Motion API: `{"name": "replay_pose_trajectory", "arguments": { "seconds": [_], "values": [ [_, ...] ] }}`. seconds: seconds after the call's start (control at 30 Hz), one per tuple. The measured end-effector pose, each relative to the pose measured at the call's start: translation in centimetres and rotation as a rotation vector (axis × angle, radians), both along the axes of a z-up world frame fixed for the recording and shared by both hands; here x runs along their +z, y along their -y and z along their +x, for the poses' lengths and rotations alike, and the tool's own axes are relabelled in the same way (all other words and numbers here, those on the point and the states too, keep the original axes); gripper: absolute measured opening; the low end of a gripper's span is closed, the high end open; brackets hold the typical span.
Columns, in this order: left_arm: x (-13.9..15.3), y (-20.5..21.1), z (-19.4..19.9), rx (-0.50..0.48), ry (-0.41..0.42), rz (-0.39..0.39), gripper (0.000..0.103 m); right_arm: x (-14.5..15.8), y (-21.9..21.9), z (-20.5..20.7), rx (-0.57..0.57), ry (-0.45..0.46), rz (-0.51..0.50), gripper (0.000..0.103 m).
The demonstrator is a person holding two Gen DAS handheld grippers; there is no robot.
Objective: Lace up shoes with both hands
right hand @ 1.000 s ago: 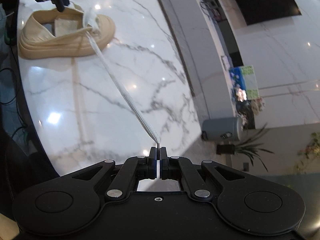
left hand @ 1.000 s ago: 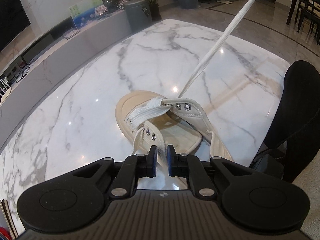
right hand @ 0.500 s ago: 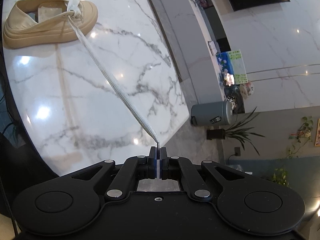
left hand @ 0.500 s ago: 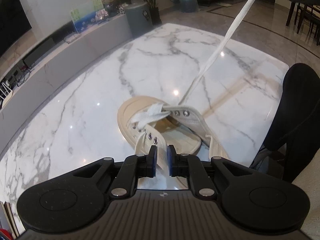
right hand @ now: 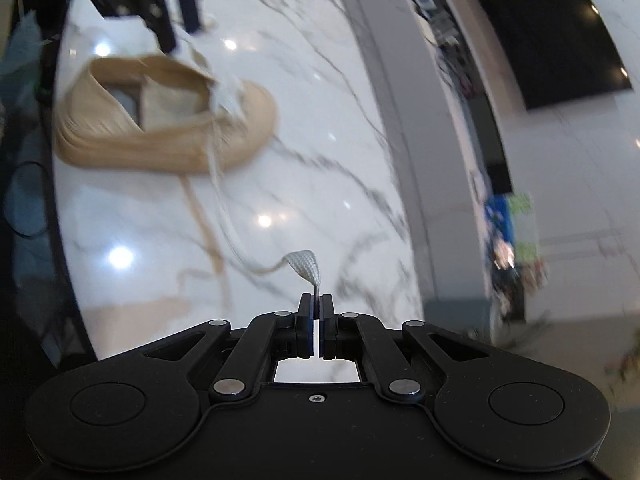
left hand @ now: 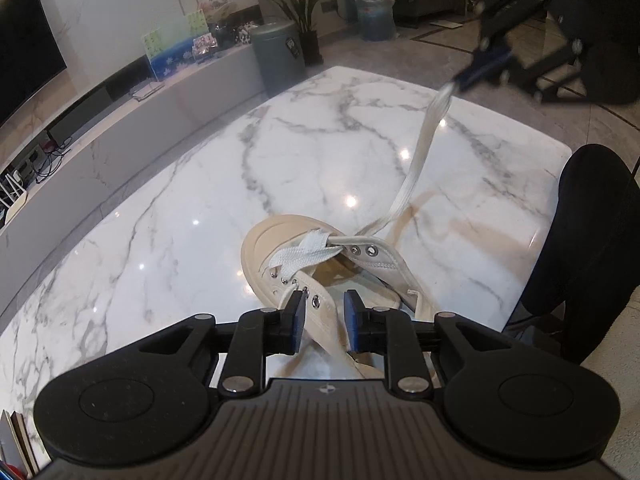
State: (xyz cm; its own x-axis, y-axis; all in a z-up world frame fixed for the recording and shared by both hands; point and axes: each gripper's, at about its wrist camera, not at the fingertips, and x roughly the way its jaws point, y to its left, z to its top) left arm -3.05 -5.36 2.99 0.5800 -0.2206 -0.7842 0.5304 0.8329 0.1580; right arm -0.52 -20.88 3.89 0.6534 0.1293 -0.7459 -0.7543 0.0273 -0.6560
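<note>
Left gripper [left hand: 324,322] fingers opening – eyelet flap [left hand: 320,312] between, right gripper [right hand: 316,312] pinching lace [right hand: 306,266] tip.

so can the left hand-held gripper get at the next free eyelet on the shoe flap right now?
Probably yes. The left hand-held gripper is opening its jaws astride the flap, with the eyelet between them and nothing over it. The lace runs off to the right hand-held gripper, clear of it.

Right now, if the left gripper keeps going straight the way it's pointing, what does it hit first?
Most likely the shoe. Its eyelet flap already lies between the left gripper's opening fingers, without the pads pressing on it. Straight ahead come the crossed lace and the toe, though depth is hard to judge.
</note>
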Motion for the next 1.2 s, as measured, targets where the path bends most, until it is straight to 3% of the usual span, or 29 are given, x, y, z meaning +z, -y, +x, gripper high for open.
{"name": "replay_pose_trajectory", "arguments": {
  "seconds": [0.43,0.67,1.0,1.2],
  "values": [
    [-0.9,-1.5,1.6,0.015,-0.049,-0.094,0.02,-3.6,-8.0,-0.6,0.322,-0.086,-0.088,0.0],
    [-1.5,-2.1,1.7,0.014,-0.068,-0.118,0.02,-3.8,-11.0,-0.6,0.405,-0.155,-0.062,0.0],
    [-1.8,-2.3,1.9,0.015,-0.069,-0.149,0.02,-2.8,-8.4,2.3,0.15,-0.256,0.099,0.001],
    [-2.0,-2.2,2.0,0.014,-0.072,-0.136,0.02,-3.9,-6.2,3.8,-0.025,-0.296,0.189,0.002]
  ]
}}
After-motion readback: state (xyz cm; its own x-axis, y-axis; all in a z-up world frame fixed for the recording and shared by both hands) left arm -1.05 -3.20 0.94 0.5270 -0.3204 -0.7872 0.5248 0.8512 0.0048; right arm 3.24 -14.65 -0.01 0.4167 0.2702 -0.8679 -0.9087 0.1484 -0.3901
